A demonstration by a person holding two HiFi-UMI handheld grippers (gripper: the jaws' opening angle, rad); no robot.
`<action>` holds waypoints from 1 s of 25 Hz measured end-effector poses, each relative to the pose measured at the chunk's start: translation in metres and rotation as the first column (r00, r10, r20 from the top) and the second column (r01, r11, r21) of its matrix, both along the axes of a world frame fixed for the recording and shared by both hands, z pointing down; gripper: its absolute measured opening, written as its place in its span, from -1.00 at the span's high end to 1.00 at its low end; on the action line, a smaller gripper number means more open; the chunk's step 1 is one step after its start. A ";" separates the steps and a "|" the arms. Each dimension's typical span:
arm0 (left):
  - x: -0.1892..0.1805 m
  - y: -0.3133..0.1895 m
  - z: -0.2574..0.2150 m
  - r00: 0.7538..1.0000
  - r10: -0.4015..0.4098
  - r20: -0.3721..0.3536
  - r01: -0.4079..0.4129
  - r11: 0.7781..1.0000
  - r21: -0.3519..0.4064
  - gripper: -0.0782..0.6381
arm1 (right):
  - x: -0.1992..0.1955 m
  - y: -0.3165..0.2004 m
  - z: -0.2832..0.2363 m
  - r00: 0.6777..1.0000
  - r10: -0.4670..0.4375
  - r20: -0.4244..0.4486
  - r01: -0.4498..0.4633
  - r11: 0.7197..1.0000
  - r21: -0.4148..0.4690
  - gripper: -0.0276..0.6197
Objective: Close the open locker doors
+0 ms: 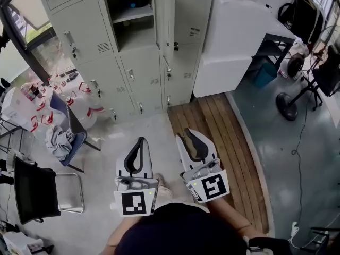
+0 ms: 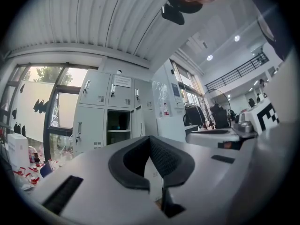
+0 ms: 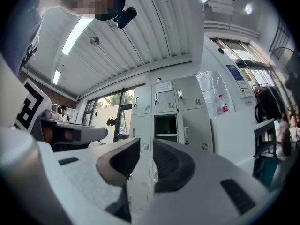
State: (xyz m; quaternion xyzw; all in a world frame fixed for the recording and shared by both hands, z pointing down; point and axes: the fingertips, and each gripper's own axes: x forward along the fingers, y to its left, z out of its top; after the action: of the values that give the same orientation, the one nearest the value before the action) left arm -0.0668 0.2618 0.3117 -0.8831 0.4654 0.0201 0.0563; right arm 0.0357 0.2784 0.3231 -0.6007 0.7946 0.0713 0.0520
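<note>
A bank of pale grey lockers (image 1: 101, 47) stands ahead of me. One compartment (image 1: 130, 17) is open, with a shelf inside, and its door (image 1: 163, 17) swings out on the right. The same open compartment shows in the left gripper view (image 2: 118, 125) and the right gripper view (image 3: 165, 125). Both grippers hang low over the floor, well short of the lockers. My left gripper (image 1: 141, 141) (image 2: 150, 142) is shut with nothing in it. My right gripper (image 1: 189, 133) (image 3: 146, 149) is open, a narrow gap between its empty jaws.
A white cabinet (image 1: 234, 36) stands right of the lockers, with wooden flooring (image 1: 212, 126) in front of it. On the left are a blue chair with cloth (image 1: 66, 137), a black chair (image 1: 34, 190) and plastic bags (image 1: 79, 97). A floor fan (image 1: 289, 105) stands at the right.
</note>
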 end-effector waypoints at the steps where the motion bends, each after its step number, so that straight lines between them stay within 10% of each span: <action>1: -0.002 -0.014 -0.001 1.000 0.002 -0.001 -0.002 1.000 0.004 0.78 | -0.002 -0.013 0.000 1.000 0.004 -0.003 -0.004 1.000 0.002 0.70; 25: -0.010 -0.180 0.015 0.994 0.101 -0.046 -0.102 0.994 -0.031 0.78 | 0.005 -0.161 0.009 0.993 0.120 0.013 -0.120 0.993 -0.016 0.70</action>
State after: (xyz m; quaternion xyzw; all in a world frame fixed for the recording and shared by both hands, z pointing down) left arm -0.0772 0.0817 0.3267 -0.9058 0.4213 0.0348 0.0301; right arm 0.0406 0.1170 0.3318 -0.6481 0.7573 0.0640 0.0484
